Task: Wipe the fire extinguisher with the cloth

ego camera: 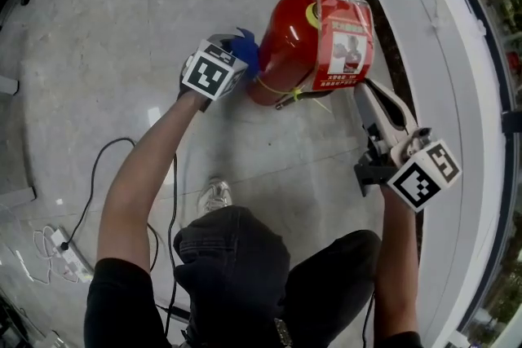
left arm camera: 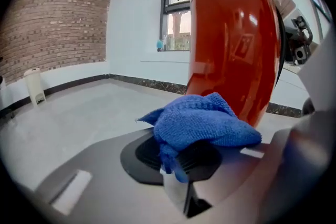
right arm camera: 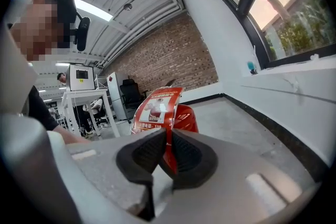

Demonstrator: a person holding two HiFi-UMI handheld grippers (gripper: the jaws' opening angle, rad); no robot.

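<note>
The red extinguisher (ego camera: 281, 45) stands on the floor (ego camera: 122, 28), close to the wall (ego camera: 432, 37). A blue cloth (left arm camera: 202, 120) lies against its side, grasped in the fingers of the left gripper (left arm camera: 181, 157). The right gripper (right arm camera: 169, 152) has its fingers clenched on the edge of the extinguisher's label (ego camera: 347, 45)

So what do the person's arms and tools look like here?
The left tool and right tool have grey bodies, black ribbed pads and cubes with black-and-white square markers. The sleeves are short and black.
</note>
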